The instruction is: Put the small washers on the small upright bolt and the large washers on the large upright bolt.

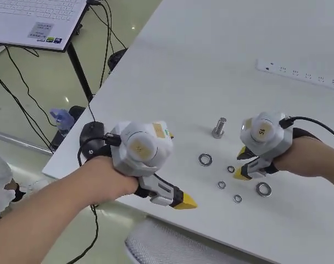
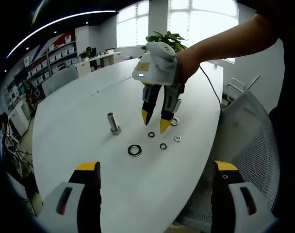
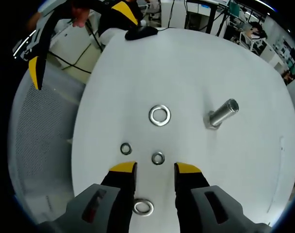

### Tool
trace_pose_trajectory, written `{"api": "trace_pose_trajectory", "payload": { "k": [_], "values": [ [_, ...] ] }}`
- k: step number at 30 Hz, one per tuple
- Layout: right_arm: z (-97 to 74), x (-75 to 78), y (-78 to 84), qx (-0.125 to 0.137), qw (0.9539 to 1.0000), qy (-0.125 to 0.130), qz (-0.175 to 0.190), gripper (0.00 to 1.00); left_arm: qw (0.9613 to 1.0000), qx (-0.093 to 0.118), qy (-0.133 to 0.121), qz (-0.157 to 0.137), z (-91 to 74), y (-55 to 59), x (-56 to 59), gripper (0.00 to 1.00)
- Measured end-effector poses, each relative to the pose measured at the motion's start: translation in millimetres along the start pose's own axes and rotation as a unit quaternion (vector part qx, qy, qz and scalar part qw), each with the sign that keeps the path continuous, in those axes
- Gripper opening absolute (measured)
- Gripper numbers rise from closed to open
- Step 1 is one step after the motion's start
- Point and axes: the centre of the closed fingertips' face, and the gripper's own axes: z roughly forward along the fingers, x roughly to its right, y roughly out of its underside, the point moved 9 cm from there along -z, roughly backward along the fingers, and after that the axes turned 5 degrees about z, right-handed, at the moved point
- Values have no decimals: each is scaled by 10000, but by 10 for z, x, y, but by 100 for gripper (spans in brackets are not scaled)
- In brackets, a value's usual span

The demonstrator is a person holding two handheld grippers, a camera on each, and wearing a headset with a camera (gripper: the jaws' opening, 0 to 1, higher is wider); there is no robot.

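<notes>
Nearest, at 6 o'clock in the head view, made out a mesh chair (image 1: 172, 247), cut off by the bottom edge. Just beyond, found the left gripper (image 2: 156, 169) over the near edge of the white table (image 1: 211, 66), with jaws spread wide and gripping nothing; from above, saw one yellow tip of it, with the other hidden under the body. Counted five washers (image 2: 134, 150) past it, all flat on the table: two large, three small. Placed one large washer (image 1: 205, 159) at 7 o'clock of the bolt (image 1: 219, 127). Placed the other large washer (image 1: 263, 189) at 5 o'clock of it, partly behind a tip of the right gripper (image 2: 155, 122) in the left gripper view and lying between the jaw shanks in the right gripper view. Placed the three small washers (image 1: 222, 185) between the two large ones, apart from each other, with two in plain sight ahead of the jaws in the right gripper view. Found the right gripper above the small washers, with jaws partly open and nothing in them; could not tell whether the tips touched the table. Counted one bolt, upright, head down. Farther off, noted a power strip (image 1: 299, 74) at 2 o'clock, cut off at the right edge, and a laptop (image 1: 35, 22) at 10 o'clock, cropped at the top and left.
</notes>
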Motion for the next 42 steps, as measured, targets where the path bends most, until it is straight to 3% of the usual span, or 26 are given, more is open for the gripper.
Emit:
{"api": "trace_pose_trajectory", "payload": {
  "k": [42],
  "values": [
    [181,-7,-34,-121,9993,188,-308,23,9999,11,-96,-84,-51,69,-30,90]
  ]
}}
